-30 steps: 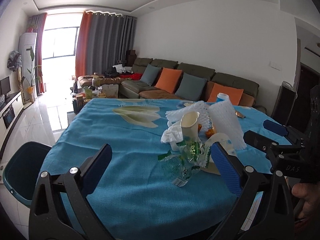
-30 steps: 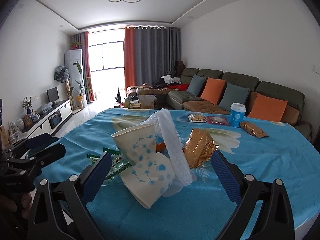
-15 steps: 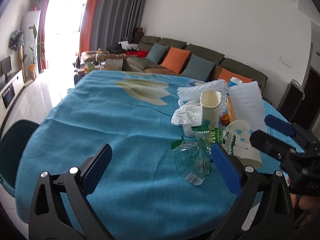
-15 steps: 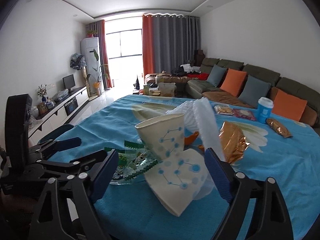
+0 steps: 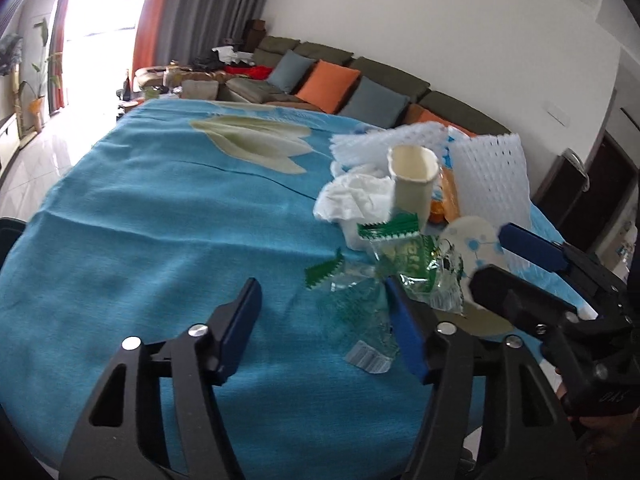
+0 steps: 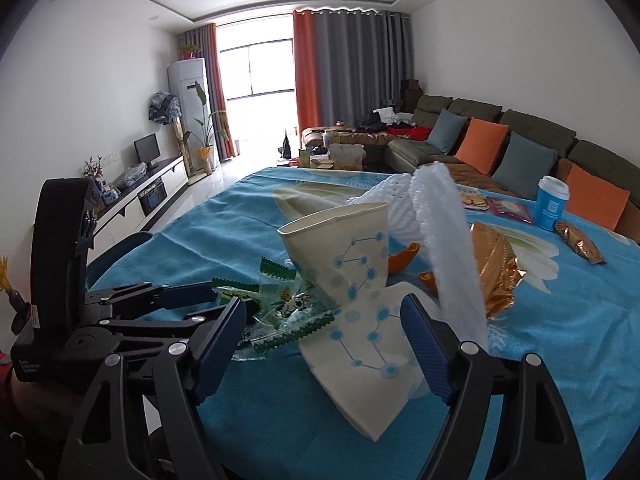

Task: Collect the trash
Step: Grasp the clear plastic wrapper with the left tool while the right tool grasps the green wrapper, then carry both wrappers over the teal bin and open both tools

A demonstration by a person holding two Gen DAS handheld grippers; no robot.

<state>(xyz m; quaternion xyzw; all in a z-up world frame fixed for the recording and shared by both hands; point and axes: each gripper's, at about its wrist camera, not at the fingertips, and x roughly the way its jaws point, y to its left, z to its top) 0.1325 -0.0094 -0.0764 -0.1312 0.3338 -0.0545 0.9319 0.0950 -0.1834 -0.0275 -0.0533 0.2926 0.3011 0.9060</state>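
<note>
Trash pile: it sits toward my right on the blue tablecloth (image 5: 132, 216); wrappers, cups, tissue and foam netting lie heaped together, so one reach from each side can work it.
Left gripper (image 5: 324, 320): jaws part-open and just been closing; they hold nothing. The right pad lies against the edge of the clear green-printed wrapper (image 5: 360, 304), with bare cloth between the pads.
Why there: I judge I came in low and from the left because the wrapper lies flat and thin and needs a pinch at its edge.
Right gripper (image 6: 324, 340): jaws also just been narrowing, open with no pad pressing; the flattened paper cup (image 6: 360, 344) lies between them.
Why there: the crushed cup lies nearest, under the upright paper cup (image 6: 344, 248) that leans over it.
Foam netting (image 6: 444, 240): stands on edge just beside the cups, so it may tip when the cup moves.
Bin (image 5: 10, 236): a dark rim off the table's left edge, well apart from the pile, probably where the trash goes.
</note>
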